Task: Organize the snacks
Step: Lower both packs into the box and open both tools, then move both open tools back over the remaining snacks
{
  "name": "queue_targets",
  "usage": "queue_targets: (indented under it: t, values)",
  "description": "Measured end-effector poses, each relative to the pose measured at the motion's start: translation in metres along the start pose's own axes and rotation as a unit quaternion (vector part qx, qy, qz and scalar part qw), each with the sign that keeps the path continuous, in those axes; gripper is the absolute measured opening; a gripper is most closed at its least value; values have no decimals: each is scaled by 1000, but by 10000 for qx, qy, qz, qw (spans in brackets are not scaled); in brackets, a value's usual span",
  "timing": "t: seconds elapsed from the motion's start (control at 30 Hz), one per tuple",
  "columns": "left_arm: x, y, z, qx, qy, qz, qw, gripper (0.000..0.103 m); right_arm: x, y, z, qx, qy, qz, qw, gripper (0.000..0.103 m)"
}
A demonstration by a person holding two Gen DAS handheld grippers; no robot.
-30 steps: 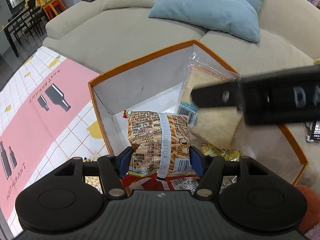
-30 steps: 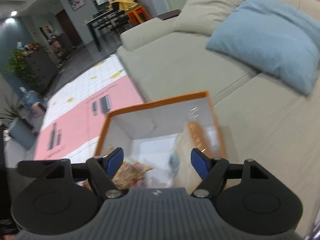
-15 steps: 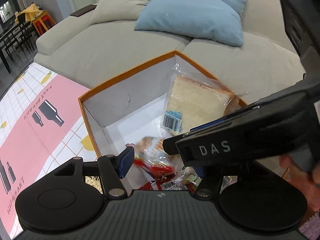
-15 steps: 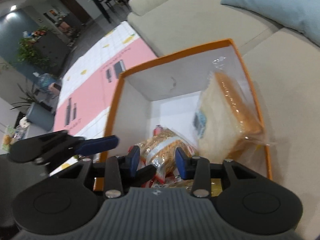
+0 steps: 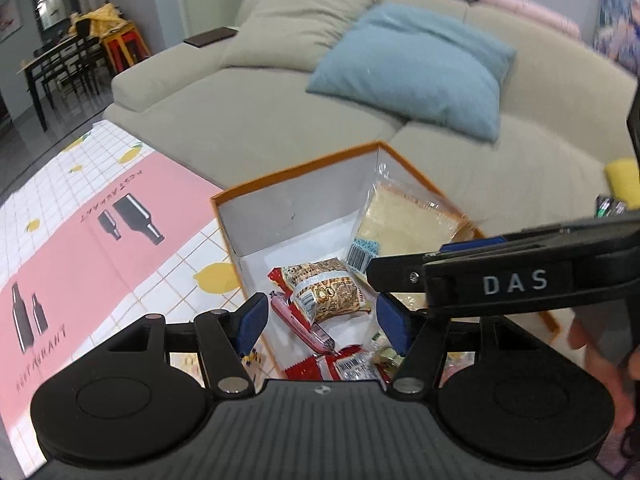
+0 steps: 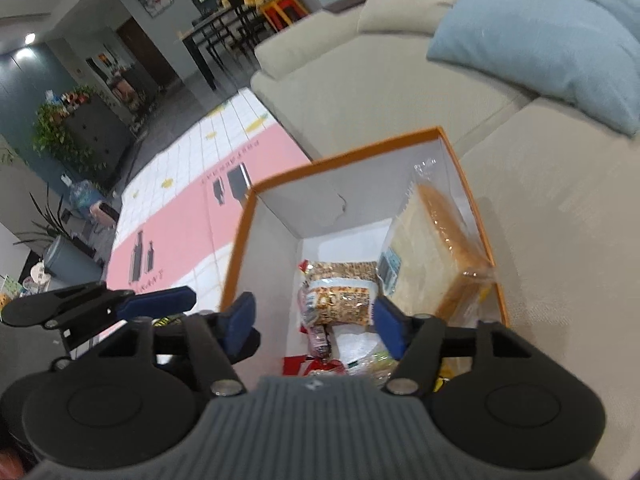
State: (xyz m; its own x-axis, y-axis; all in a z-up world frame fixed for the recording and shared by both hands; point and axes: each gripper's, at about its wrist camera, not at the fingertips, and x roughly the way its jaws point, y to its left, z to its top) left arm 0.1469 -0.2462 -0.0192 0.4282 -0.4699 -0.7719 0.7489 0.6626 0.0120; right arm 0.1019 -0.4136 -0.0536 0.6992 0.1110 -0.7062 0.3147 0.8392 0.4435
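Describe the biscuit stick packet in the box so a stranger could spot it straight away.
Find the orange-rimmed cardboard box on the beige sofa. On its white floor, left of the tall clear-wrapped bread slices, lies the orange-brown printed biscuit stick packet. Only it has a white paper band across its middle.

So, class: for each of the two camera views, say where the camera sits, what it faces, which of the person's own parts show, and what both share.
Left wrist: on the left gripper, looking down into the orange box; right gripper and a hand cross at right.
Right wrist: on the right gripper, above the same box; left gripper shows at left.
Shared: box, bread, snack pack, sofa, both jaws open.
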Motion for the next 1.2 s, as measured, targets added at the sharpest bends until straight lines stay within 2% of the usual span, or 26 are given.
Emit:
queue_targets:
  t: [0.07,0.23,0.33,0.4,0.5,0.6,0.73,0.97,1.07,1.2]
  values:
    - [-14,8,-7,-193,-95,-6,9998,73,-10,6,-6,-3,-124,41,9999,73]
    - [-52,34,-30,-604,-374,270,9971,74,-26,25,-23,-58,-270,202,9994,74]
    - [-71,55,-48,-938,-447,388,9938,74,-30,41,-34,-37,-278,358,9990,81]
    - [-82,70,-60,-1165,-424,494,9910,74,-29,53,-40,-104,-190,466,9987,81]
    - [-96,94,-79,-1595,-369,544,9850,73,-23,74,-51,-297,-19,614,9977,81]
    - [-112,118,-99,-2102,-426,514,9754,73,-17,96,-64,-476,157,764,9958,81]
    - [-127,143,-122,-2491,-477,533,9658,73,-7,127,-81,-742,381,946,9920,81]
    - [-124,170,-157,-2738,-308,729,9585,73,15,170,-105,-1218,651,1091,9844,81]
    - [-112,180,-171,-2830,-109,790,9558,73,28,186,-115,-1689,668,959,9787,81]
    - [-95,192,-189,-2920,229,710,9535,73,52,197,-129,-2378,831,735,9650,83]
